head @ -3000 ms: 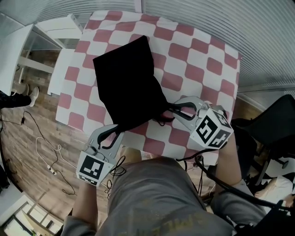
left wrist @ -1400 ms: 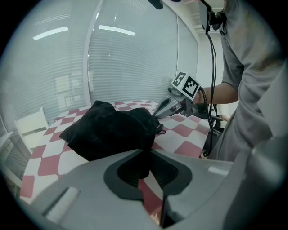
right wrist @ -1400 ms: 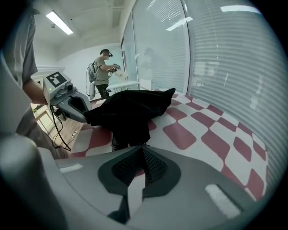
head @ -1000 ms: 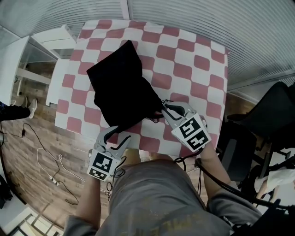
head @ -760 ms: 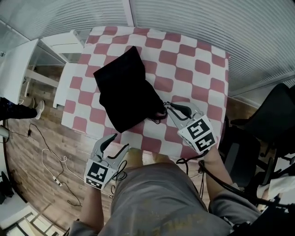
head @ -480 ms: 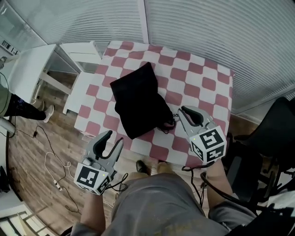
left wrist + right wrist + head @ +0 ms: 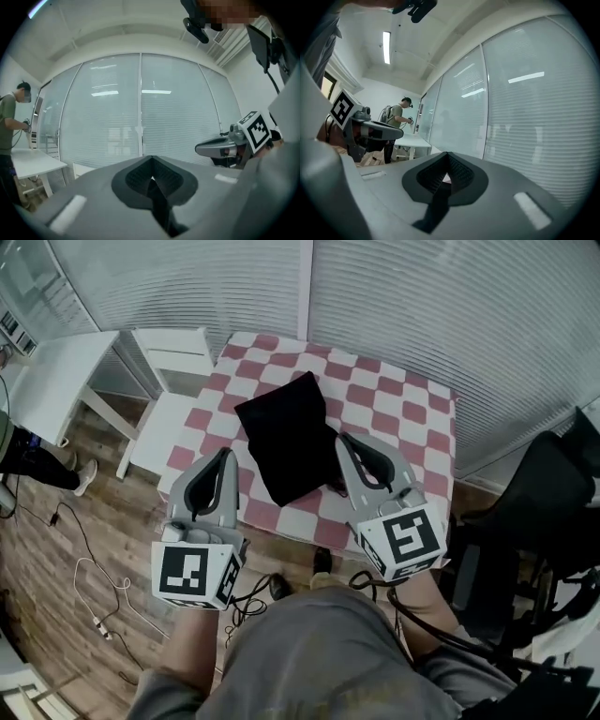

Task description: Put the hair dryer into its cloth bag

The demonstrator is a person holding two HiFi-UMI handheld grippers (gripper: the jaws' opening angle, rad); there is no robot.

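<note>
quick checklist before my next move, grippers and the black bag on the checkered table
1. left gripper empty: ok, jaws together, nothing between them.
2. right gripper empty: ok, jaws have just been closing and now meet, nothing between them.
3. Both grippers clear of the black cloth bag: ok, they are held up near the person, not touching it.
4. Bag fully on the checkered table: ok, it lies flat within the edges.
5. Hair dryer inside the bag: cannot tell, no dryer is in view and the cloth hides its contents.
6. Bag mouth drawn shut: cannot tell, too small to see.
</note>
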